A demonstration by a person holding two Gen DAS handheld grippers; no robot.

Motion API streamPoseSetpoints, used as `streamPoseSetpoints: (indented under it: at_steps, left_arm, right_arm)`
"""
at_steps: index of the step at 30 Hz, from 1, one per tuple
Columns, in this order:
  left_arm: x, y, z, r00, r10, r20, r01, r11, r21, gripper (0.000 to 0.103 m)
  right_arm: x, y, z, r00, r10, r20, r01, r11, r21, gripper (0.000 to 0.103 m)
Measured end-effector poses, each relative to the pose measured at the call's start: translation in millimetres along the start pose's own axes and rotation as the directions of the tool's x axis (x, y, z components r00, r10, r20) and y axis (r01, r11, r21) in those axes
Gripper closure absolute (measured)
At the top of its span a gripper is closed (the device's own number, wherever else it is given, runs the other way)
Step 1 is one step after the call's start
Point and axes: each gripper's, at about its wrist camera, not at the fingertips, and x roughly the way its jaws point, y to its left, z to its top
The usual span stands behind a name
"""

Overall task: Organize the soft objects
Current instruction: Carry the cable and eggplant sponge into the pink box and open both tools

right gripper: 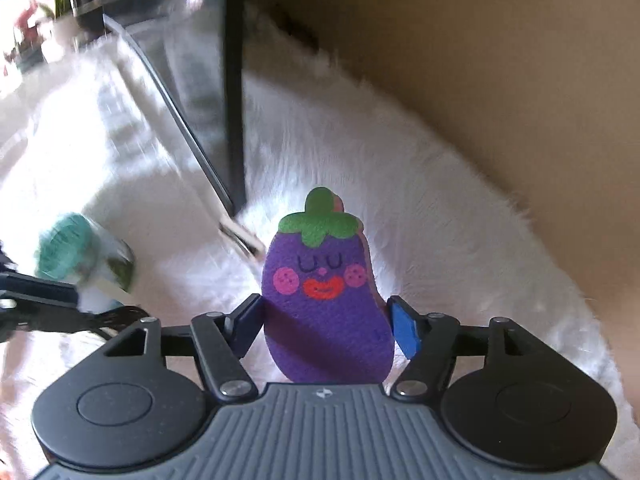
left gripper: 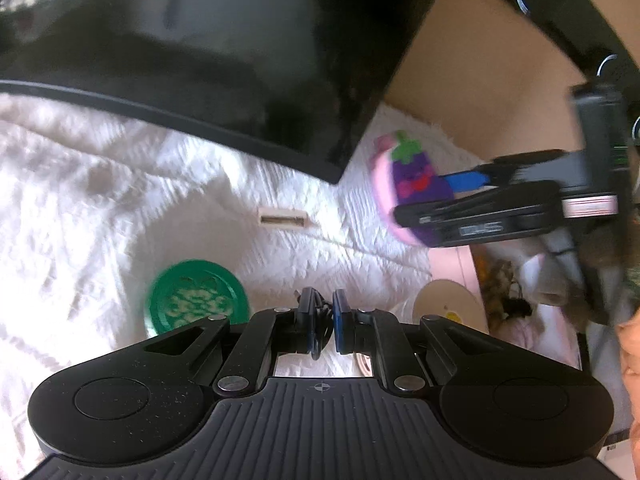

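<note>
Eggplant sponge (right gripper: pixel 326 304) is gripped upright by the right gripper (right gripper: pixel 326 326) above the white blanket's (right gripper: pixel 420 240) edge, while a black cord (left gripper: pixel 318 320) is pinched in the left gripper (left gripper: pixel 323 320).

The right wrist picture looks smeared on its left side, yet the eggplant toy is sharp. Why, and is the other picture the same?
Right wrist view: the eggplant toy is sharp in the jaws, likely because it moves with the camera; the green lid and monitor streak with motion blur. Left wrist view: milder blur on the toy and right gripper, sunlight washes out the white blanket, and the fisheye bends the monitor's edge.
</note>
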Motion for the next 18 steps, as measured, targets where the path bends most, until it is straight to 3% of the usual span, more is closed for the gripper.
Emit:
streamPoseSetpoints:
  at_steps: [8,18]
  left_arm:
    - [-60,-1,4,0.993,-0.014,0.115,0.011,1.0,0.027,0.092]
    - [-96,-30,-1,0.981,-0.113,0.16,0.095,0.989,0.113,0.092]
  right_arm:
    - [-113,48,4,0.987,0.037,0.157,-0.043,0.999,0.034,0.035]
    - [-171,95,-28,0.977,0.004,0.215,-0.008,1.0,0.014,0.035]
